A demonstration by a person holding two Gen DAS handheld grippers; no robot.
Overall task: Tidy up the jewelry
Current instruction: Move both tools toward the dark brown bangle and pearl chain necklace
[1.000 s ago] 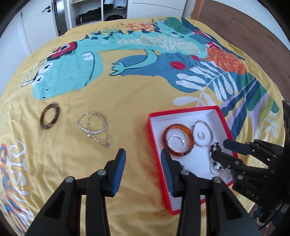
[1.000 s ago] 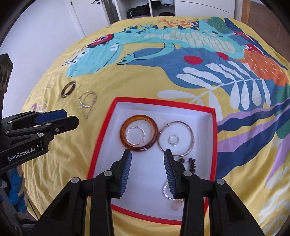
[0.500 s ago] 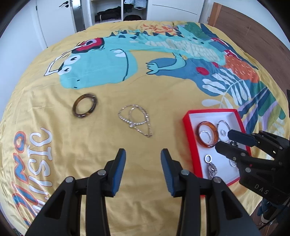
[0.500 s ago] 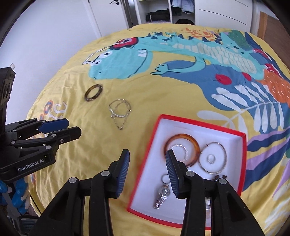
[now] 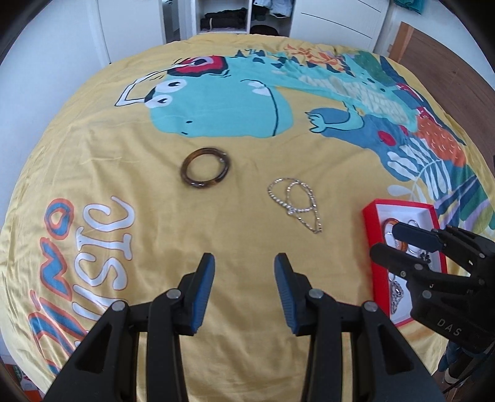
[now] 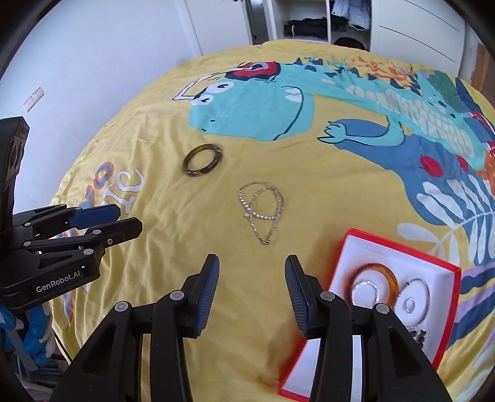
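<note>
A dark tortoiseshell bangle (image 5: 205, 167) and a tangled silver chain necklace (image 5: 296, 204) lie loose on the yellow bedspread; both also show in the right wrist view, the bangle (image 6: 202, 159) and the necklace (image 6: 262, 210). A red-rimmed white box (image 6: 399, 244) at the right holds an orange bangle (image 6: 390, 276), silver hoops and other small pieces. My left gripper (image 5: 244, 278) is open and empty, short of the necklace. My right gripper (image 6: 251, 283) is open and empty, just left of the box, and shows over the box in the left wrist view (image 5: 389, 239).
The bedspread (image 5: 247, 139) has a large dinosaur print and lettering at the left. White wardrobes (image 5: 235, 18) stand beyond the bed's far end. A wooden floor (image 5: 448, 68) lies to the right, a white wall (image 6: 92, 62) to the left.
Both grippers have swung left, away from the box and toward the loose bangle and necklace, which now sit nearer the middle of both views. Both stay open and empty.
</note>
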